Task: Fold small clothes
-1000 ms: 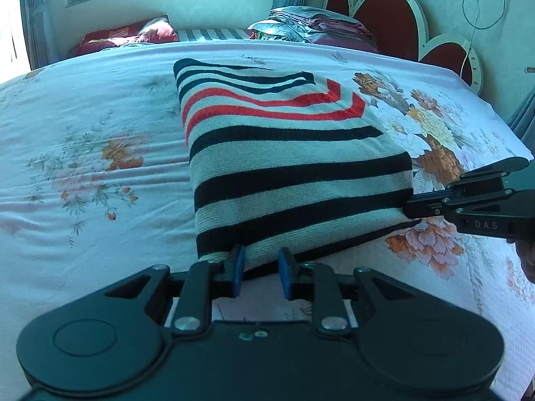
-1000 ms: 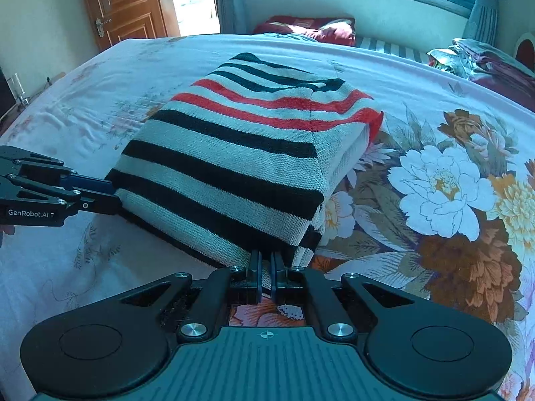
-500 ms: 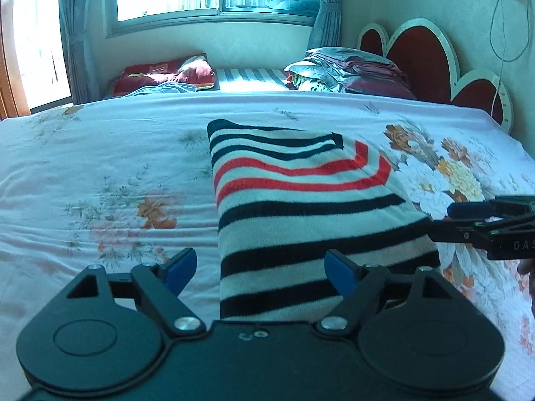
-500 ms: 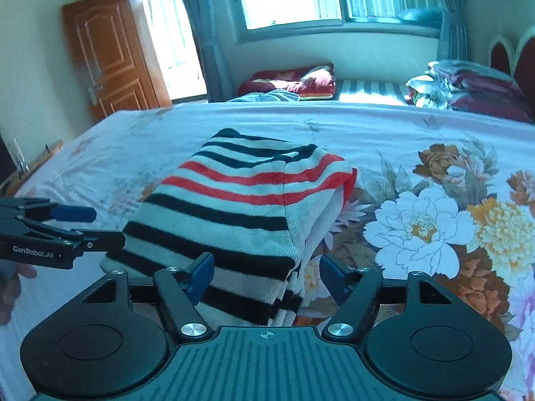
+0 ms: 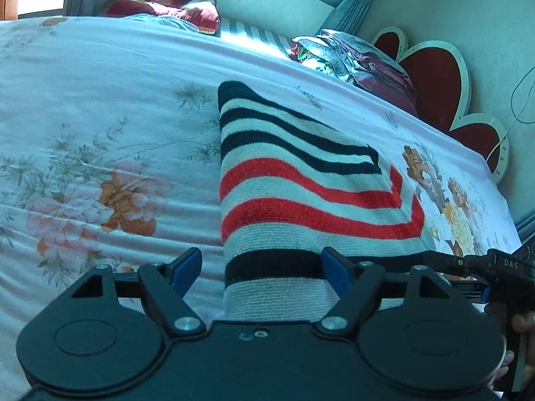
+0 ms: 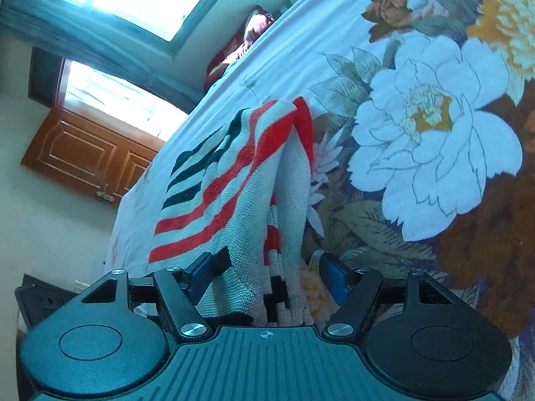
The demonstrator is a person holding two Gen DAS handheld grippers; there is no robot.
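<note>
My left tongs [image 5: 260, 272] had just been opening and stood spread wide, blue pads clear of the cloth, with the near end of the striped sweater [image 5: 301, 200] lying between them, unpinched. My right tongs [image 6: 267, 275] were parted too, having just let go, rolled hard onto their side at the sweater's right edge, where the folded layers gaped a little between the pads. From the left camera those right tongs poked in at the sweater's near right corner, a hand [image 5: 521, 327] behind them. The sweater itself lay folded into a long bundle in the middle of the bed [image 5: 100, 107], black stripes far, red in the middle, black again near. The risk, as I judged it, was that loose right side: the knit looked springy, and with nothing holding it the layers could slump open, or a pad could snag the edge and drag the fold askew.
</note>
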